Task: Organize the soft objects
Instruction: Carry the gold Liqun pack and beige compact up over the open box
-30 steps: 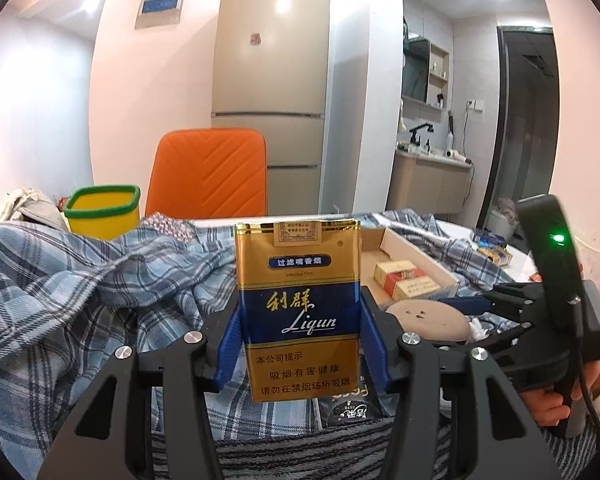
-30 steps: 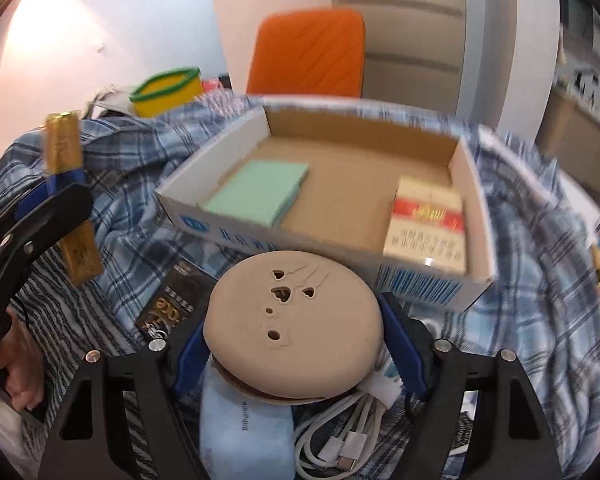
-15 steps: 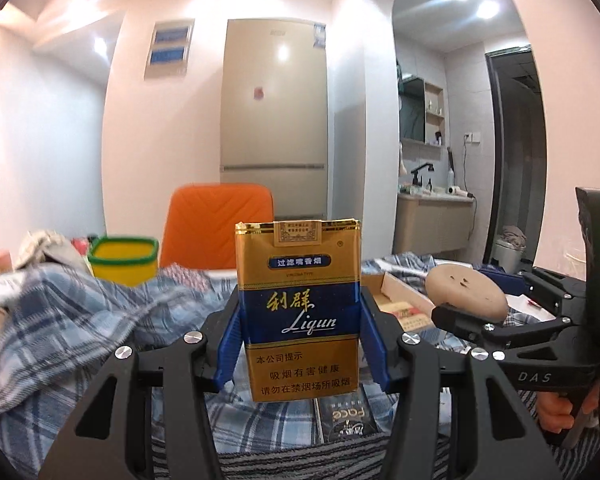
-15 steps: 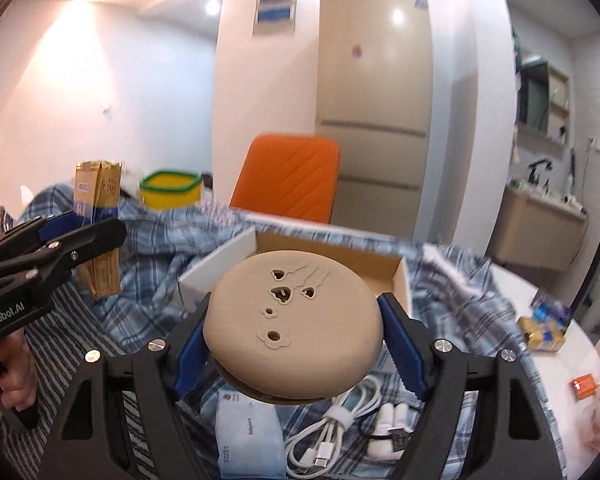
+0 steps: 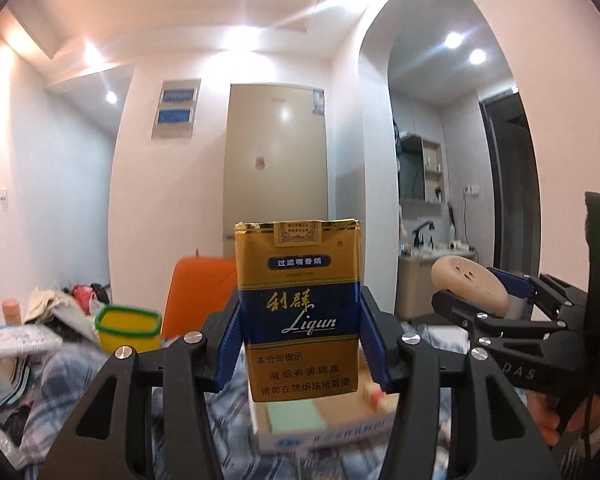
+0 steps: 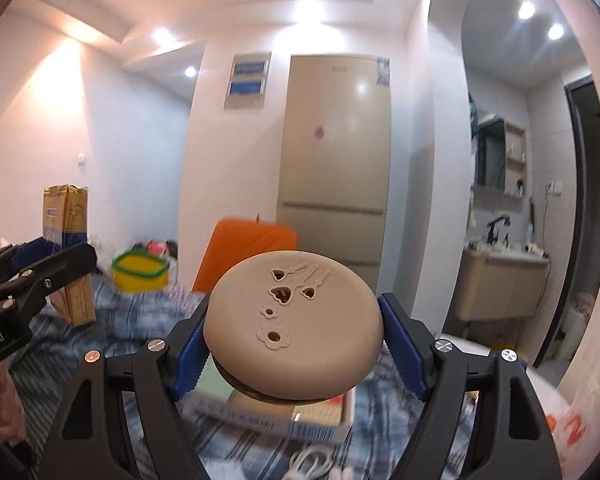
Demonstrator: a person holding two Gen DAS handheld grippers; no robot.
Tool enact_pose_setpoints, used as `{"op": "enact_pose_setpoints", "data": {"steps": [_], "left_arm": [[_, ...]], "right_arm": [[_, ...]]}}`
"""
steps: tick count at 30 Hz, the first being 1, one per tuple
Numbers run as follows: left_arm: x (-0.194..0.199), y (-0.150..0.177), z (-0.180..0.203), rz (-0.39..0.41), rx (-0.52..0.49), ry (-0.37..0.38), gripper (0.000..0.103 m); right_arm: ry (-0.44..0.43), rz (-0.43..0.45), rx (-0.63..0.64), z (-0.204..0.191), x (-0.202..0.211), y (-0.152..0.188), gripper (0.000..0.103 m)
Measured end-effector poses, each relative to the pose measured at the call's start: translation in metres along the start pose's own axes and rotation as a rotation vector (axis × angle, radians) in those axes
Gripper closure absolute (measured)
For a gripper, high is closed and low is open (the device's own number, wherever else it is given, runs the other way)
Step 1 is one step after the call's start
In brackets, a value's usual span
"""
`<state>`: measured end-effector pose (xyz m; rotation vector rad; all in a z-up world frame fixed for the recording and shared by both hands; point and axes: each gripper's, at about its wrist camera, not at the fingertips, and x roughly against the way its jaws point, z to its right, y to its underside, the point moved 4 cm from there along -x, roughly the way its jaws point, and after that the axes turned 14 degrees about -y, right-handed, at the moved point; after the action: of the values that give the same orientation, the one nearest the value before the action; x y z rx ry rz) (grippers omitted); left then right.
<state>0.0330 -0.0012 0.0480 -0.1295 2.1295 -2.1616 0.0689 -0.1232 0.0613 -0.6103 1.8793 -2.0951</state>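
Observation:
My left gripper (image 5: 300,340) is shut on a gold and blue cigarette pack (image 5: 298,304), held upright high above the table; the pack also shows at the left of the right wrist view (image 6: 66,248). My right gripper (image 6: 296,344) is shut on a round beige case with flower cut-outs (image 6: 294,324), which also shows in the left wrist view (image 5: 468,286). Below both lies an open cardboard box (image 5: 324,432) with a green pad (image 5: 296,416) inside; the box also shows in the right wrist view (image 6: 276,420).
A blue plaid cloth (image 6: 136,316) covers the table. A yellow tub with a green rim (image 5: 127,328) and an orange chair (image 6: 248,248) stand behind it. White cables (image 6: 312,464) lie near the box. A fridge (image 5: 278,168) stands at the back.
Both grippers have risen and tilted upward with their objects still held. The table and box have dropped to the bottom of both views, and the ceiling now shows.

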Motion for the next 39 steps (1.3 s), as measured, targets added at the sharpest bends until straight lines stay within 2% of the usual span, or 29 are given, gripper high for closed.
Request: {"op": "enact_pose_setpoints", "data": {"steps": [3, 7, 12, 16, 19, 25, 30, 39], "left_arm": [[-0.012, -0.013, 0.005, 0.035, 0.039, 0.026, 0.052], [-0.027, -0.025, 0.006, 0.081, 0.068, 0.023, 0.052], [-0.052, -0.029, 0.010, 0.092, 0.069, 0.009, 0.052], [-0.071, -0.016, 0.016, 0.050, 0.050, 0.008, 0.052], [-0.083, -0.001, 0.014, -0.016, 0.066, 0.023, 0.052], [-0.096, 0.021, 0.020, -0.125, -0.001, 0.012, 0.052], [-0.106, 0.050, 0.024, -0.176, -0.040, 0.001, 0.052], [-0.111, 0.055, 0.022, -0.213, -0.013, 0.007, 0.052]], "right_arm": [[0.031, 0.059, 0.002, 0.007, -0.001, -0.020, 0.022], [0.075, 0.112, -0.026, 0.020, -0.008, -0.034, 0.022], [0.096, 0.100, -0.036, 0.034, -0.039, -0.041, 0.022], [0.102, 0.080, -0.071, 0.044, -0.064, -0.037, 0.022], [0.102, 0.054, -0.092, 0.050, -0.079, -0.025, 0.022], [0.057, -0.078, -0.119, 0.053, -0.113, 0.005, 0.022], [-0.002, -0.194, -0.163, 0.047, -0.138, 0.033, 0.022], [-0.036, -0.291, -0.130, 0.031, -0.160, 0.065, 0.022]]}}
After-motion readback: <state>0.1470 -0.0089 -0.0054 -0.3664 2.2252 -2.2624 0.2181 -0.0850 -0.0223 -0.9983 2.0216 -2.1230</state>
